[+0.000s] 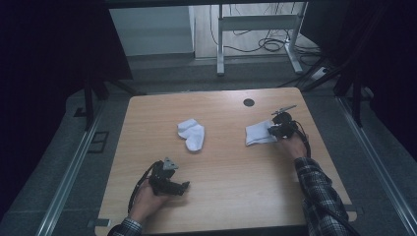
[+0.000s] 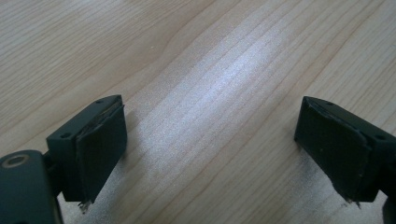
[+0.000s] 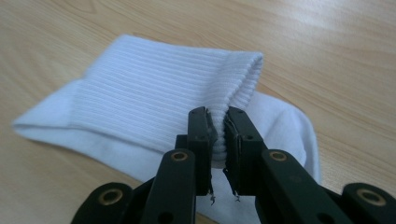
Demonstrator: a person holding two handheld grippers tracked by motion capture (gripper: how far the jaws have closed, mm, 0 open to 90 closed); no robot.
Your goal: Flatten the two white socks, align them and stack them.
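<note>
Our right gripper [image 3: 218,135] pinches the sock [image 3: 154,93] cuff; sock body runs toward 9 o'clock. Left gripper [image 1: 169,182] wide, empty, resting far off at 7.

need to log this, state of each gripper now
left gripper: open, holding nothing
right gripper: shut on the ribbed cuff of the folded white sock

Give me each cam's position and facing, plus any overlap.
High view: above the near edge, looking forward and down on the table; both forearms, left claw, right claw, two socks.
Left gripper view: on the left claw, facing bare tabletop; its open jaws show.
Right gripper view: on the right claw, facing the right sock; jaws pinch its ribbed cuff.
Shared: high and right gripper views both show the right sock gripped.
</note>
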